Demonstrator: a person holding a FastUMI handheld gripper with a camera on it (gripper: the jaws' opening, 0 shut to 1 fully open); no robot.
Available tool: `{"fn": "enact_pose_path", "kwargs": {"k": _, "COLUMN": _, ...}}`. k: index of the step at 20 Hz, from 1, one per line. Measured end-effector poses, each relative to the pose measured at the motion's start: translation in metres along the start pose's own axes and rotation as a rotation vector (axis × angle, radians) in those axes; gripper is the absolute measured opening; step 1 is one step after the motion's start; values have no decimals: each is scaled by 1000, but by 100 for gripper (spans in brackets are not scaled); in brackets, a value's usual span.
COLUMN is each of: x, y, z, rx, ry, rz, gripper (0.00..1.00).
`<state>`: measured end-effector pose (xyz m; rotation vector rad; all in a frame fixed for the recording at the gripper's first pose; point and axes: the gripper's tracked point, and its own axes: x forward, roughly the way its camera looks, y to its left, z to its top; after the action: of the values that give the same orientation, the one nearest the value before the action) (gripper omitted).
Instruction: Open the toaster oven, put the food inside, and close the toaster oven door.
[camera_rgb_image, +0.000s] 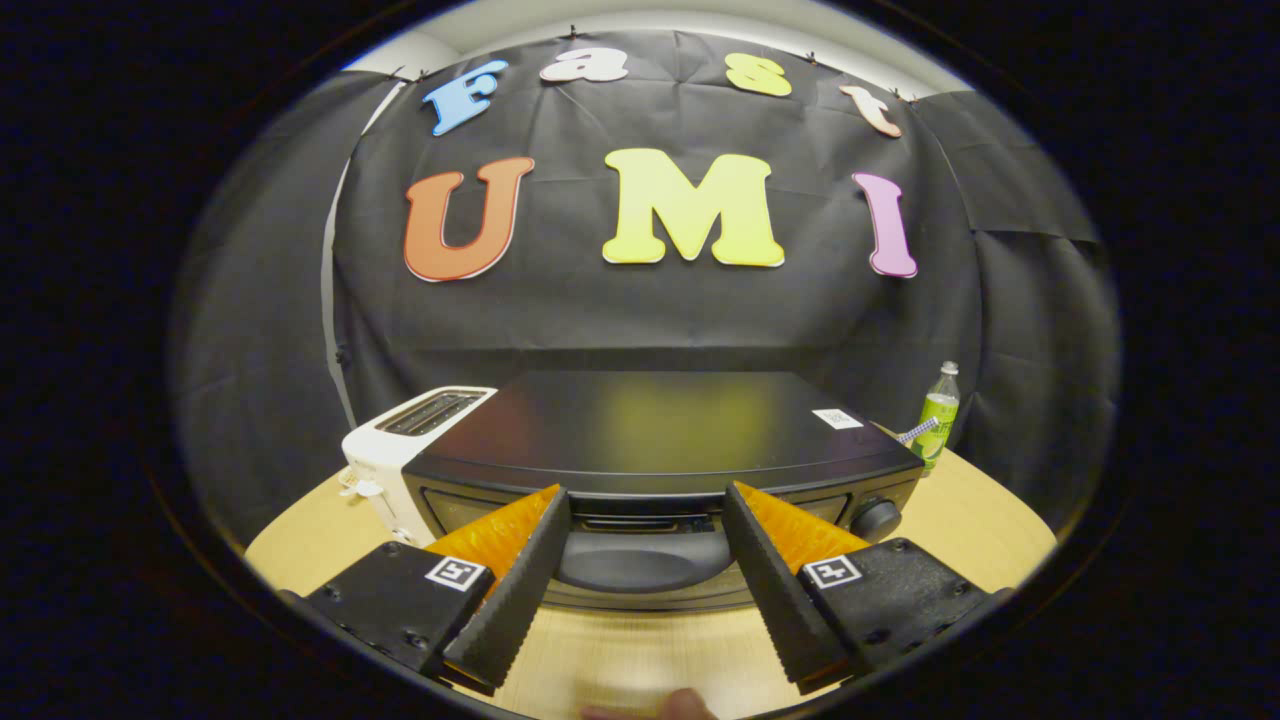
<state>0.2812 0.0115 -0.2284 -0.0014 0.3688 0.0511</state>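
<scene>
A black toaster oven sits on the wooden table just ahead of my fingers. Its door is closed, and the wide dark handle on the door's front lies between my two fingertips. My gripper is open, one finger to each side of the handle, touching nothing that I can make out. A round knob is on the oven's right front, just past my right finger. I cannot see the inside of the oven.
A white slot toaster stands against the oven's left side. A green drink bottle stands behind the oven's right corner near the black cloth wall. A fingertip of a person shows below my fingers, over the table's near part.
</scene>
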Motion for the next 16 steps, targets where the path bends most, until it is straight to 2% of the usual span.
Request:
{"fn": "enact_pose_path", "kwargs": {"k": 7, "x": -29, "y": -2, "z": -19, "rx": -5, "ry": 72, "rz": 45, "gripper": 100}}
{"fn": "enact_pose_path", "kwargs": {"k": 16, "x": -86, "y": -3, "z": -94, "rx": -64, "ry": 180, "rz": -2, "gripper": 99}}
